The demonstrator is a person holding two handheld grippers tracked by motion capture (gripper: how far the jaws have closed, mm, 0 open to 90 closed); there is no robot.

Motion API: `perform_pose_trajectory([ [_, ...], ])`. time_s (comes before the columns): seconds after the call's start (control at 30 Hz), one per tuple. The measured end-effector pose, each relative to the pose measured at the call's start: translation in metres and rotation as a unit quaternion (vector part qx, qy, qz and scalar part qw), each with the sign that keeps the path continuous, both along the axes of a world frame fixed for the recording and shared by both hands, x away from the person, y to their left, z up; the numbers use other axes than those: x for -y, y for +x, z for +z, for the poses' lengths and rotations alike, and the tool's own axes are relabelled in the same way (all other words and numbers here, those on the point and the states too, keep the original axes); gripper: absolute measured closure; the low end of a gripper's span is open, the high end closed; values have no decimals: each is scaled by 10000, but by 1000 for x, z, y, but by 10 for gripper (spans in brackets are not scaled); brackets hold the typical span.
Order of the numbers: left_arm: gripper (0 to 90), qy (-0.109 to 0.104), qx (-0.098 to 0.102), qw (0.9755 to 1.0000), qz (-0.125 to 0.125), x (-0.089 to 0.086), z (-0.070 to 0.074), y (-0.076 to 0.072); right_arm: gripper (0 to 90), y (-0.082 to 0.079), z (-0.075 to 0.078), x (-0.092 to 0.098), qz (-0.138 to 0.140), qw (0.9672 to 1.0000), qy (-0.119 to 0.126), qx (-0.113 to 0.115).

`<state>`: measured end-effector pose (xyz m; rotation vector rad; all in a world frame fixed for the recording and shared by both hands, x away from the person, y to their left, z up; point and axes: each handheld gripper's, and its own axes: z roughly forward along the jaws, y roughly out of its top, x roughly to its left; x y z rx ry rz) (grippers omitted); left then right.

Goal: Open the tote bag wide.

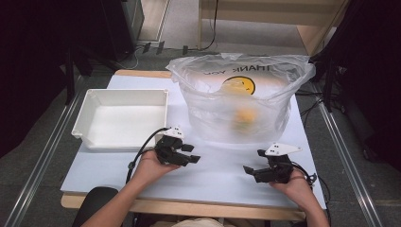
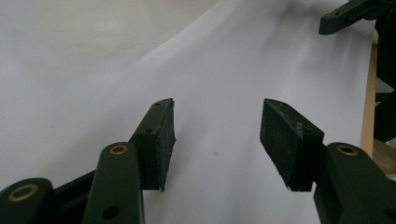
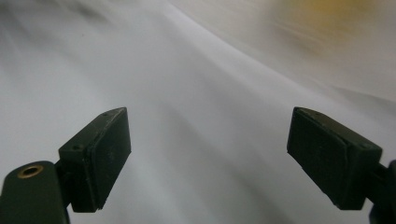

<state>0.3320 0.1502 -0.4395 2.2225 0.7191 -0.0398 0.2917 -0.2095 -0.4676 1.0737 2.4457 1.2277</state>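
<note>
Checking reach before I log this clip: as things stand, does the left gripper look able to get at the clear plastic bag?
Probably yes. The left gripper hovers just in front of the plastic bag, jaws open and empty, with bare table between them. The white bin sits off to its side, out of the way.

Translucent glossy plastic bag (image 1: pixel 241 99)

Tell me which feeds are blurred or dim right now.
High view: dark surroundings, table evenly lit, plastic bag hazy, its orange contents soft. Left gripper view: pads sharp, the right gripper's tip at the top right soft. Right gripper view: pads sharp, background smeared, yellow blur at top.
</note>
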Motion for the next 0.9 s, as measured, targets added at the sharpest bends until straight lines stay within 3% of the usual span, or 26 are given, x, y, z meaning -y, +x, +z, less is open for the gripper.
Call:
perform_pose_trajectory([
  [0.1, 456, 51, 5, 10000, -23, 2, -2, -1, 155, 0, -1, 2, 246, 9995, 137, -141],
  [0.27, 443, 96, 10, 9999, -62, 3, -3, -1, 178, 0, 1, 3, 228, 9995, 173, -116],
  [0.4, 429, 16, -9, 10000, -24, 1, -2, -1, 188, 1, 2, 3, 148, 9996, 145, -187],
  [0.47, 427, 4, -21, 10000, -9, 0, -2, 0, 226, 2, 1, 3, 176, 9996, 45, -219],
  [0.9, 425, 36, -17, 10000, 6, -1, -2, 0, 312, 3, 6, 7, 250, 9995, 66, -173],
])
